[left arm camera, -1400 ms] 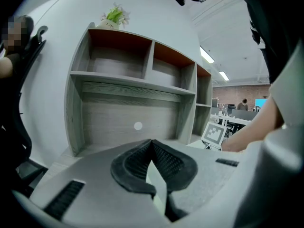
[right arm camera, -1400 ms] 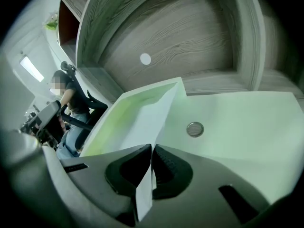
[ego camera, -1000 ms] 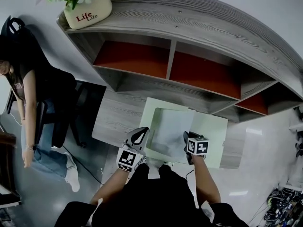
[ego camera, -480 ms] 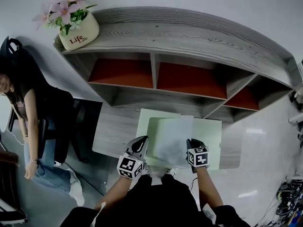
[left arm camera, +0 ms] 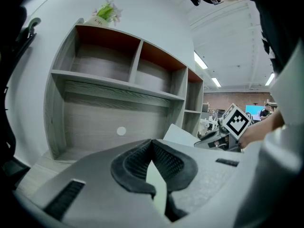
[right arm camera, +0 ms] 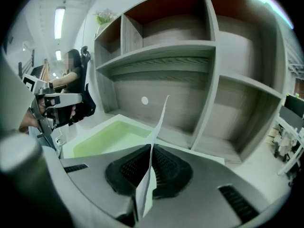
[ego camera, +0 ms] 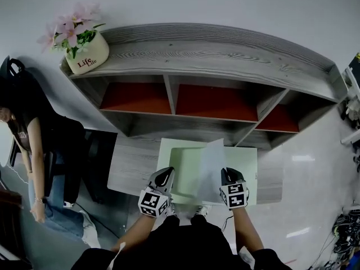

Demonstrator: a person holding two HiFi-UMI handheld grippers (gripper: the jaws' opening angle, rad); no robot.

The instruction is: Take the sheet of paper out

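The right gripper (right arm camera: 151, 148) fingers pinch the paper (ego camera: 212, 165) tight. The left gripper (left arm camera: 152, 146) fingers are clamped on the green folder (ego camera: 183, 167). A jerk could tear the sheet.

The sheet of paper (ego camera: 212, 167) is looking matt; the folder (ego camera: 183, 165), smooth green plastic. The shelf (ego camera: 225, 52) is showing grey wood grain.

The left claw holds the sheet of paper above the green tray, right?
No, the right claw holds the paper above the green tray; the right gripper view shows the sheet pinched between its jaws.
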